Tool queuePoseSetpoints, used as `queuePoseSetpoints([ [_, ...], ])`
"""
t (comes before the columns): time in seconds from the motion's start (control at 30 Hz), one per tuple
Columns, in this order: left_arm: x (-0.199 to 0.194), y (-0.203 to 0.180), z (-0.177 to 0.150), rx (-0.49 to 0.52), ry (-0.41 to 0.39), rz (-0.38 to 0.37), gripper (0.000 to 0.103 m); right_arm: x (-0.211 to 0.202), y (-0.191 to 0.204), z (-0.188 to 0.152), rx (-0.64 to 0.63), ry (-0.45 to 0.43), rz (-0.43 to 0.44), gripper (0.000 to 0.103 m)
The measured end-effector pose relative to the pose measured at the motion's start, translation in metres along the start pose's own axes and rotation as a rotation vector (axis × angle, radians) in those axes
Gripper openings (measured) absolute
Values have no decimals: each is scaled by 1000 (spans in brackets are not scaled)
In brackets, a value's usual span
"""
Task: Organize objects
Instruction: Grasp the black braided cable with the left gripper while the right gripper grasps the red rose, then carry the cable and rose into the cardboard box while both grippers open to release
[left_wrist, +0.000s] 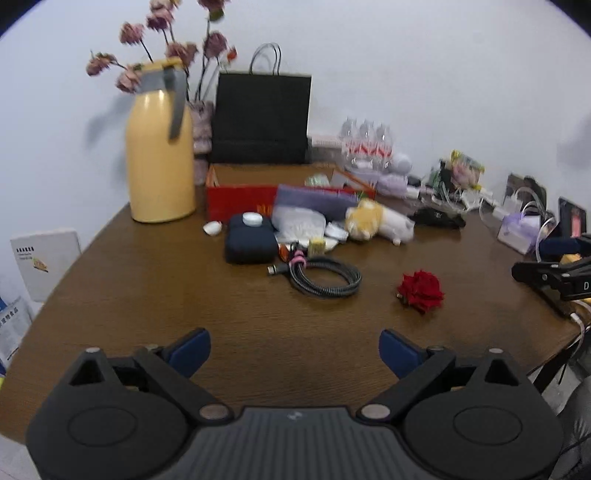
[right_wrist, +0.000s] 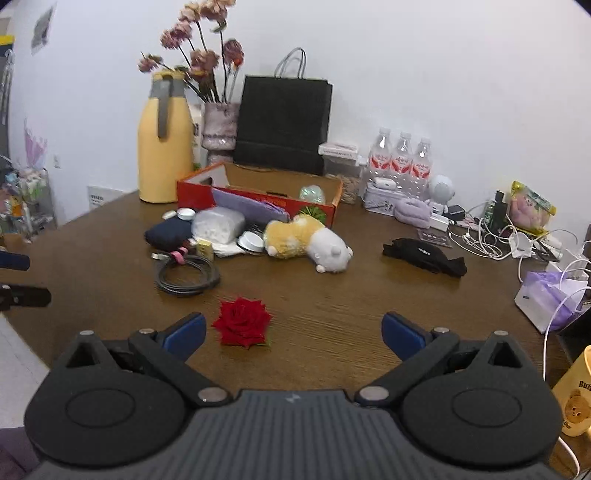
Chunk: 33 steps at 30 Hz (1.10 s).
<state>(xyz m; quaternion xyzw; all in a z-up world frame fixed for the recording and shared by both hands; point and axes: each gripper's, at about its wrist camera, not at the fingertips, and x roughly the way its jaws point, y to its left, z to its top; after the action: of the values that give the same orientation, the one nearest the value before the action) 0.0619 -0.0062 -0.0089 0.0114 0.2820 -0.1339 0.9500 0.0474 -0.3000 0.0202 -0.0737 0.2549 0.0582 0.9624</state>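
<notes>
Left wrist view: we had the left gripper (left_wrist: 294, 352) over bare wooden table (left_wrist: 147, 295), jaws wide apart, nothing between them. Coiled cable (left_wrist: 325, 278) lay ahead of it, red rose (left_wrist: 421, 291) ahead-right, well apart from the fingers. Past the cable sat the navy pouch (left_wrist: 251, 242), plush toy (left_wrist: 376, 221) and red box (left_wrist: 240, 203). Right gripper's tip (left_wrist: 554, 275) showed at far right.

Right wrist view: right gripper (right_wrist: 293, 338) also spread wide, empty. We saw the rose (right_wrist: 243, 325) just beside its left finger (right_wrist: 186, 334), not touching. Cable (right_wrist: 188, 277) ahead-left, plush toy (right_wrist: 310, 242) straight ahead, red box (right_wrist: 258, 197) behind it.
</notes>
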Motion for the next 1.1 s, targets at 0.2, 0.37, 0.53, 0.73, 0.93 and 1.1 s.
queuePoseSetpoints([
  [0.2, 68, -6, 31, 36, -11, -44, 71, 45, 9, -8, 32, 45, 56, 103],
  [0.37, 142, -17, 58, 165, 12, -43, 68, 78, 20, -6, 20, 48, 69, 97],
  [0.53, 197, -14, 68, 208, 118, -65, 47, 106, 23, -1, 34, 76, 72, 78],
  [0.73, 196, -13, 65, 195, 144, -101, 25, 127, 22, -5, 72, 118, 119, 73],
  [0.93, 165, -21, 49, 185, 141, -65, 21, 130, 32, -11, 52, 149, 144, 43],
  [1.1, 120, -19, 36, 116, 120, -124, 18, 112, 40, -17, 37, 144, 165, 40],
])
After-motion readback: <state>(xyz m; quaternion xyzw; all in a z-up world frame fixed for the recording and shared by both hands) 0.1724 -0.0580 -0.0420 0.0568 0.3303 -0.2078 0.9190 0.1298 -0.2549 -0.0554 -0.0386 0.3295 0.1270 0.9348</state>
